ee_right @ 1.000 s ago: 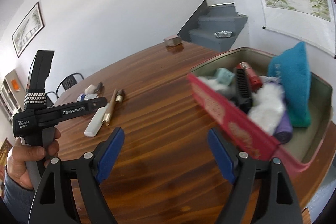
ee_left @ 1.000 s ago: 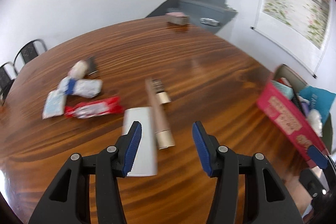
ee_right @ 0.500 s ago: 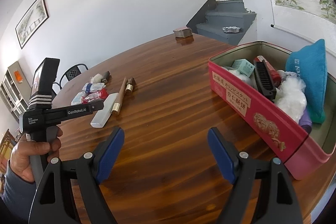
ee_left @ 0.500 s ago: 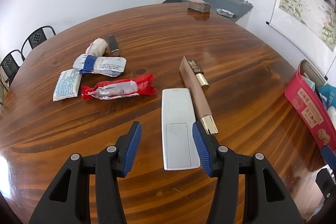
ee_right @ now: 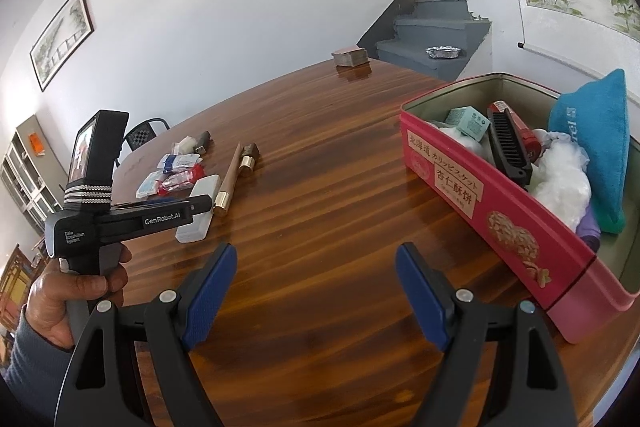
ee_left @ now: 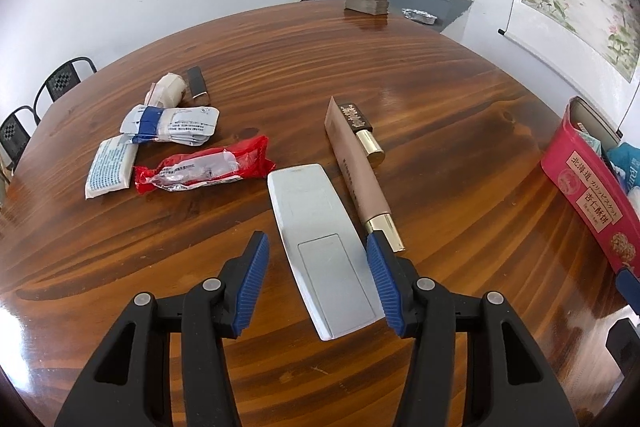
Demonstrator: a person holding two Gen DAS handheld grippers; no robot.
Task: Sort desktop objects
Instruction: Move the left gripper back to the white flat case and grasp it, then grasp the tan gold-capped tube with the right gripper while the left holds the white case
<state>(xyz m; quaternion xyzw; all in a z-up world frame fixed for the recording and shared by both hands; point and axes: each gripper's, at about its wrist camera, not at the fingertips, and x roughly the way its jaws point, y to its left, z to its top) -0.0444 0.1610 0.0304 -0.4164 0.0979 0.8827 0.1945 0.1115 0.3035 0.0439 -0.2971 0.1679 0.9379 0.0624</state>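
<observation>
A white remote (ee_left: 320,243) lies face down on the wooden table (ee_left: 440,107), its near half between the open jaws of my left gripper (ee_left: 316,283); it also shows in the right wrist view (ee_right: 200,207). A tan tube with a gold cap (ee_left: 360,175) lies right of it, with a small gold-capped stick (ee_left: 362,131) beside. A red packet (ee_left: 204,171) and white sachets (ee_left: 172,123) lie to the left. My right gripper (ee_right: 316,295) is open and empty over bare table, left of the pink tin (ee_right: 500,211), which holds several items.
A stack of cards (ee_left: 366,3) sits at the table's far edge. A small dark lighter (ee_left: 198,87) and a white roll (ee_left: 168,93) lie beyond the sachets. Black chairs (ee_left: 60,79) stand at the far left. The person's hand holds the left gripper's handle (ee_right: 92,219).
The left gripper has swung over and come down around the remote's near end. The right gripper has drawn back slightly from the tin. Both stayed open.
</observation>
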